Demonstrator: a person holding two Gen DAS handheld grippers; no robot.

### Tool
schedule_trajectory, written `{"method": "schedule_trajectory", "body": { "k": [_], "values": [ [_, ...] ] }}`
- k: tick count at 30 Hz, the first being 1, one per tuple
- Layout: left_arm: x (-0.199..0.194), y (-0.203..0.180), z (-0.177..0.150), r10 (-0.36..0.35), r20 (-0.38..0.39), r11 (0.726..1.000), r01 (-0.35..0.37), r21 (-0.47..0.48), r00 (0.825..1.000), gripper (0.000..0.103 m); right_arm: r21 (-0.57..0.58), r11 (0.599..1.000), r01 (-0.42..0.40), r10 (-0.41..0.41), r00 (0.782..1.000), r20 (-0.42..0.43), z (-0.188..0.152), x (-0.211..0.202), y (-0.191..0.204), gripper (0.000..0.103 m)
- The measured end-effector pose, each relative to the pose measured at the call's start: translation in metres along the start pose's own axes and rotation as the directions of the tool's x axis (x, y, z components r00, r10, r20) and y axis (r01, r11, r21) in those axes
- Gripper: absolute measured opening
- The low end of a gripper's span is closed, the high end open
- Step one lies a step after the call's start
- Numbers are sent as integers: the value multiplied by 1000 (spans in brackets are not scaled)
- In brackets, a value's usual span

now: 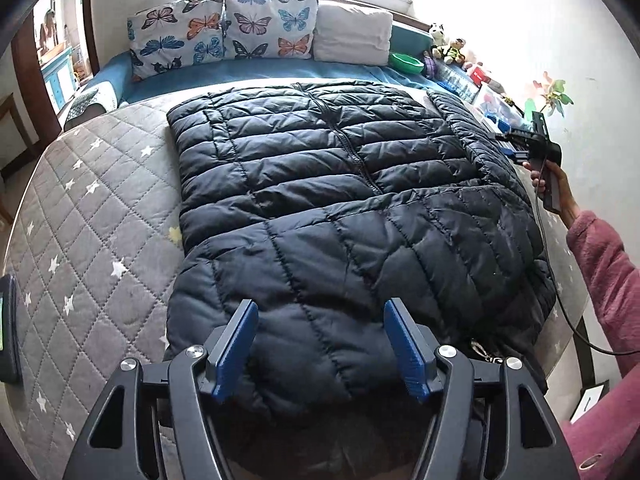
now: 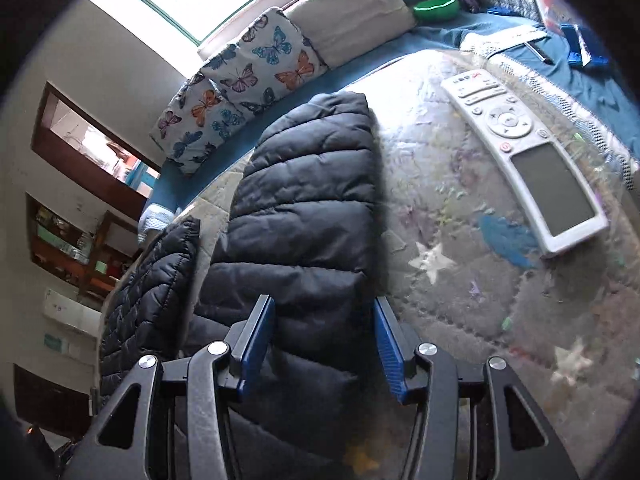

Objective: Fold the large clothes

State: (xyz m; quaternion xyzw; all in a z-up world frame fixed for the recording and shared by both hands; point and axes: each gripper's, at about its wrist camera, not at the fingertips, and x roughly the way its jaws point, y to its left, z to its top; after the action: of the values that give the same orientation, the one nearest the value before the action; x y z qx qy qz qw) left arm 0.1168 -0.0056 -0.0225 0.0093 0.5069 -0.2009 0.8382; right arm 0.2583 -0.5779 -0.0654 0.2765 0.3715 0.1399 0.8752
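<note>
Two sets of jaws parted and gripping nothing: left gripper [image 1: 320, 344] over puffer jacket [image 1: 340, 184] flat on bed [image 1: 80, 216], right gripper [image 2: 324, 344] straddling sleeve [image 2: 308, 200] — pinch sleeve fully, fold inward.

Puffer jacket [image 1: 340, 208]: black-navy, quilted in horizontal bands. Mattress cover [image 1: 92, 216] under jacket: grey, diamond stitching, white stars, one pale yellow star at jacket's left edge. Bedsheet [image 1: 256, 74] beyond jacket: blue. Two cushions [image 1: 224, 28] behind jacket: white with blue, orange, purple butterflies; plain off-white pillow [image 1: 352, 32] next to them. Bowl [image 1: 406, 62] right of pillow: bright green. Sleeve [image 1: 600, 256] right of jacket: fuzzy pink. Gripper pads [image 1: 236, 348]: blue on black frames. Remote [image 2: 528, 152] right of jacket sleeve: white, grey screen, red button.
</note>
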Motion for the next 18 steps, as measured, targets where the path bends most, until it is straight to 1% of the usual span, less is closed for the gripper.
{"method": "schedule_trajectory", "body": {
  "k": [1, 3, 6, 7, 8, 9, 11, 12, 13, 14, 16, 18],
  "values": [
    [1, -1, 1, 0, -6, 1000, 0, 2, 1000, 70, 27, 998, -48, 48, 999, -4, 2, 3, -3, 55],
    [3, -3, 1, 1, -16, 1000, -1, 7, 1000, 70, 66, 992, -109, 110, 994, -2, 6, 8, -7, 55],
    [6, -4, 1, 8, -25, 1000, -8, 5, 1000, 70, 95, 984, -151, 150, 989, 17, 8, 11, -7, 54],
    [6, -3, 0, 10, -26, 1000, -9, 5, 1000, 70, 100, 983, -153, 152, 988, 20, 8, 12, -8, 50],
    [5, -2, 0, 13, -25, 1000, -13, 4, 1000, 70, 107, 983, -149, 147, 989, 21, 7, 11, -7, 30],
    [4, -1, -1, 17, -21, 1000, -17, 3, 1000, 70, 110, 982, -155, 153, 988, 24, 6, 9, -6, 17],
    [0, 2, -1, 26, -7, 1000, -26, -10, 1000, 70, 111, 977, -181, 174, 982, 66, 5, -4, 2, 13],
    [-2, 5, 0, 26, -1, 999, -26, -20, 1000, 70, 103, 974, -200, 192, 978, 88, 6, -14, 9, 13],
    [-5, 7, 0, 25, 5, 999, -25, -32, 1000, 70, 95, 973, -209, 199, 975, 101, 6, -21, 14, 12],
    [-7, 10, 0, 23, 12, 999, -22, -44, 1000, 70, 66, 976, -207, 199, 973, 118, 5, -35, 27, 12],
    [-15, 14, -1, 24, 30, 998, -22, -58, 999, 70, -12, 986, -166, 166, 975, 151, 3, -59, 52, 12],
    [-25, 16, -3, 22, 56, 998, -19, -58, 998, 70, -91, 987, -129, 144, 974, 175, -2, -83, 81, 12]
  ]
}}
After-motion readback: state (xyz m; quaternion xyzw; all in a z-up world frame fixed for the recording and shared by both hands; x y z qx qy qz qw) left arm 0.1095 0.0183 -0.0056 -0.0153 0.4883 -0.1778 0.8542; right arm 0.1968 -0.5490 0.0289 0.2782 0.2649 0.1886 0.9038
